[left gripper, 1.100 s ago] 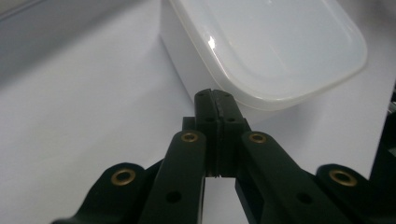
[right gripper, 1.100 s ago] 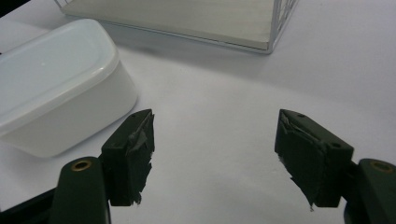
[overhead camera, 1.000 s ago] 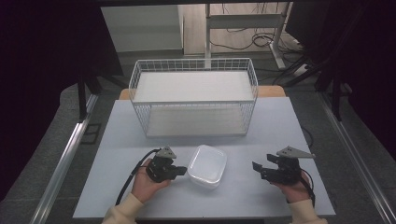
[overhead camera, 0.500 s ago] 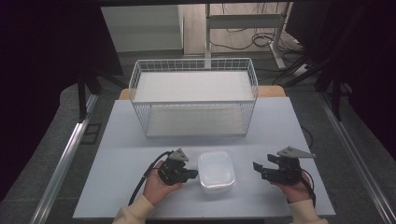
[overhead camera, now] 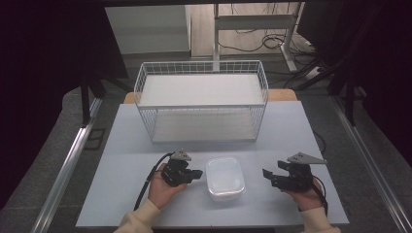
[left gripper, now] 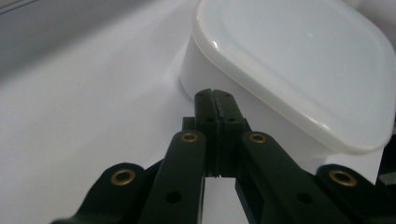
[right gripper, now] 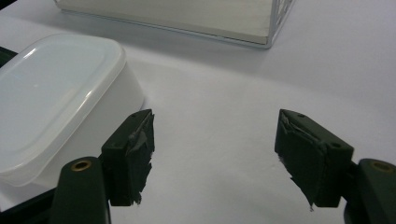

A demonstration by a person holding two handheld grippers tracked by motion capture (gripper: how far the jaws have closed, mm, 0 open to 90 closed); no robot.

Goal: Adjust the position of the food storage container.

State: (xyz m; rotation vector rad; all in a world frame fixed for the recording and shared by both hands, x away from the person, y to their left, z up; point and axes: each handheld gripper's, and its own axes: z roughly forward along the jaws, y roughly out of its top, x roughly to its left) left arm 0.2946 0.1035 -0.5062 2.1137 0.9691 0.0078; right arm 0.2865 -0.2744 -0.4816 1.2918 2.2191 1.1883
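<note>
High view: lidded white container (overhead camera: 225, 178) between left gripper (overhead camera: 195, 174) and right gripper (overhead camera: 267, 175).

Left gripper view: jaws pressed together, tips at container wall (left gripper: 219, 79); contact unclear. Pushing risks sliding it.

Right gripper view: jaws spread, empty; container (right gripper: 56, 98) left, contents hidden.

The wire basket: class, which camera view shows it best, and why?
The high view shows the whole wire basket, rim and all four walls, standing behind the white lidded container. The right gripper view catches one bottom corner; the left gripper view faces the container.
</note>
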